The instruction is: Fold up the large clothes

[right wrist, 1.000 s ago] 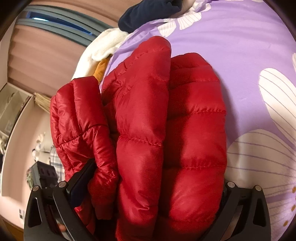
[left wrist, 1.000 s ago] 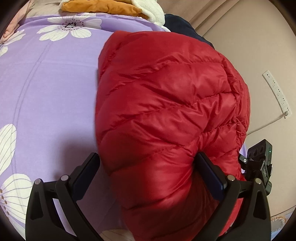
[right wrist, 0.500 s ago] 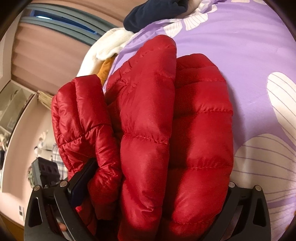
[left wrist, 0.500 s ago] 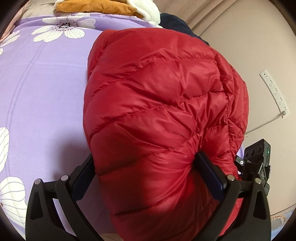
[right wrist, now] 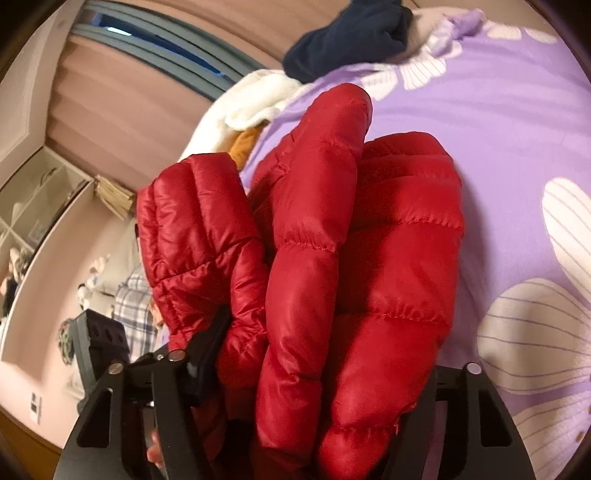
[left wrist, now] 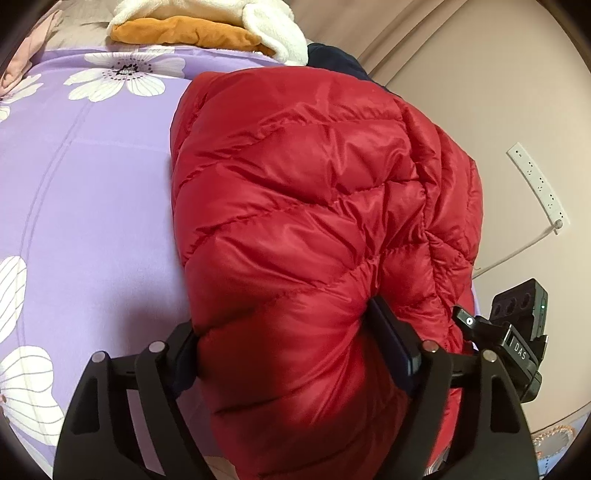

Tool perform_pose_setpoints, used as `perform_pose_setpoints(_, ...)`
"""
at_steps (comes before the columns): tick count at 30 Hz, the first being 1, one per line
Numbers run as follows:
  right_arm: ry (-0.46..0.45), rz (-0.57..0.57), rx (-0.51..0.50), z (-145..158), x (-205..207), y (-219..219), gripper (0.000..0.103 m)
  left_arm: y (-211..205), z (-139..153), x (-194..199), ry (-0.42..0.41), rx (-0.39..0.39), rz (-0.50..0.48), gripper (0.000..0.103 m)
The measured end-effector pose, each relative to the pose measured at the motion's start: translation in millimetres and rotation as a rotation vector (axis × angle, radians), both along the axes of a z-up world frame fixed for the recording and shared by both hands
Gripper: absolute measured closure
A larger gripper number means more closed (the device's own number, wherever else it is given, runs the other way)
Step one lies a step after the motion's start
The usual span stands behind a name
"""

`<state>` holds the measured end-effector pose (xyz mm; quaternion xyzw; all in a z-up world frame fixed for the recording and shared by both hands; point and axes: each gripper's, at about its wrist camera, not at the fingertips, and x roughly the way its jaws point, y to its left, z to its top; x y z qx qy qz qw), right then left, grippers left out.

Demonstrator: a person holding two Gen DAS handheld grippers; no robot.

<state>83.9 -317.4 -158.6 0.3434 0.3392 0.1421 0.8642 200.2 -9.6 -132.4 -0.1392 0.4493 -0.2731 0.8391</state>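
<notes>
A: What is under everything?

B: A purple bedsheet (left wrist: 92,221) with big white flowers. It fills the left side of the left view and the right side of the right view.

A: And the room?

B: A plain pinkish wall (left wrist: 480,92) at the upper right of the left view, with a white power strip (left wrist: 537,186) on it and a cord hanging down. At the top sits an orange cloth (left wrist: 184,33) with a fluffy white one (left wrist: 273,33) on it, and a dark blue cloth (right wrist: 351,37) just beside them. In the right view there are pink curtains (right wrist: 110,110) at the upper left and shelves (right wrist: 33,206) at the far left.

A: Any words to read?

B: Only "DAS" on the black block (left wrist: 521,350) at the lower right of the left view.

A: Where is the coat?

B: The red puffy jacket (left wrist: 314,240) lies bunched on the sheet, filling the middle of both views.

A: What are the grabbers doing?

B: The left gripper (left wrist: 291,350) has just been closing, and both its pads press into a thick roll of jacket. The right gripper (right wrist: 317,369) has just been closing too, with jacket folds stuffed between its fingers (right wrist: 207,350). One side is hidden, but it looks squeezed tight.
</notes>
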Motion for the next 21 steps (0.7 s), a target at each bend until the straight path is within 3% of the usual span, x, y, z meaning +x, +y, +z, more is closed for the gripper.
perform_pose_setpoints(5,-0.034,0.022,-0.010,7.1,1.5,5.1,0.044,5.6,5.9,-8.9,-0.014,-0.005,0.007,0.026)
perform_pose_setpoints(21,-0.094,0.101,-0.025,21.8,10.6,22.1,0.044,25.9,22.4,-35.0,-0.041,-0.024,0.048,0.026)
